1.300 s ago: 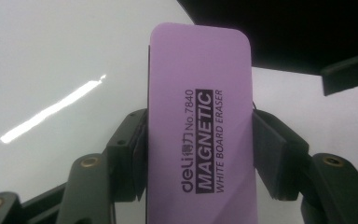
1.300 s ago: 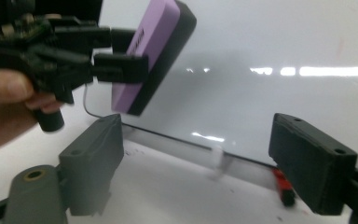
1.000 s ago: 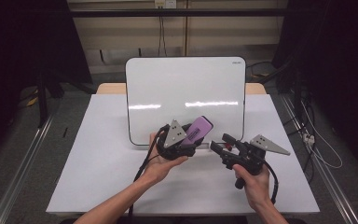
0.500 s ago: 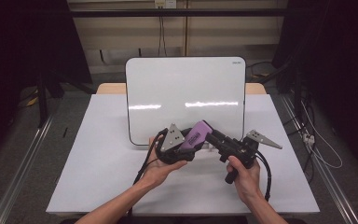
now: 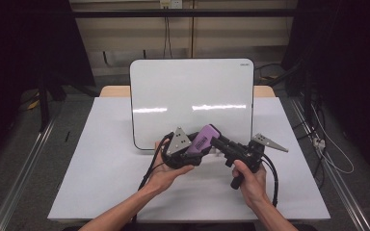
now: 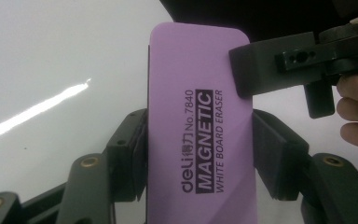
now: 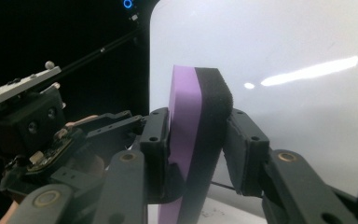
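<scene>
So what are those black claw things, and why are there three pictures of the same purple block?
Those claws are hand-held grippers: a person holds one in each hand and squeezes it to pinch things. One picture comes from a camera high above the table, looking down at the person's arms. The other two come from small cameras riding on each gripper, looking along its black jaws. On the table stands a whiteboard. The purple block is a whiteboard eraser with a black felt side. The left gripper pinches its long edges. The right gripper has just been closing, and its jaws now press the purple face and the felt face. So both grippers hold the eraser together, in front of the board.
</scene>
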Demonstrator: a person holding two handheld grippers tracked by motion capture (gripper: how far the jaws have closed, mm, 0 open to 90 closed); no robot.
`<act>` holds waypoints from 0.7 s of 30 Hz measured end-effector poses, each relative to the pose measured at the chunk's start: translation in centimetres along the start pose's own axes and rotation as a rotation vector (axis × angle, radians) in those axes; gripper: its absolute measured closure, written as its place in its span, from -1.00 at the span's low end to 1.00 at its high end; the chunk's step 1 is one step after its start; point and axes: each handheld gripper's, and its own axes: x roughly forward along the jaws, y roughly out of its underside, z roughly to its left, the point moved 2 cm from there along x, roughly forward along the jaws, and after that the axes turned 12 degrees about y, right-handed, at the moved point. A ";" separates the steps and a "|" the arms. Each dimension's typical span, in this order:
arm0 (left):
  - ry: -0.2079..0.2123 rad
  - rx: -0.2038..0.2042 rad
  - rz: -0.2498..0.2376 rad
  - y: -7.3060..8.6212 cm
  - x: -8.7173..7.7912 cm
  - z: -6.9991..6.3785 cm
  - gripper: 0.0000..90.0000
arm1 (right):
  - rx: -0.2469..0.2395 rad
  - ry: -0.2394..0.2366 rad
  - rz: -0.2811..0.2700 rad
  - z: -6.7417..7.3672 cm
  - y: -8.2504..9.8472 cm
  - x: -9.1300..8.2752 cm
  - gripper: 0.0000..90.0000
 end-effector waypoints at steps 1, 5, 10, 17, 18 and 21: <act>0.002 -0.004 0.005 0.0 0.1 0.0 -0.09 | -0.003 -0.003 0.001 0.0 0.0 -0.1 0.44; 0.013 -0.022 0.015 0.1 0.1 0.1 -0.13 | -0.025 0.005 0.006 0.1 0.0 -0.2 0.47; 0.004 -0.058 0.047 0.3 -0.4 0.5 -0.49 | -0.056 0.046 0.002 -0.2 -0.6 -0.7 0.49; -0.014 -0.096 0.104 1.4 -2.1 1.4 -0.72 | -0.146 0.144 0.016 -1.0 -1.6 -1.7 0.50; -0.019 -0.106 0.114 1.7 -2.4 1.5 -0.72 | -0.164 0.168 0.018 -1.2 -1.9 -1.8 0.50; -0.057 -0.150 0.140 2.4 -3.6 2.0 -0.73 | -0.227 0.227 0.021 -1.5 -2.7 -2.2 0.50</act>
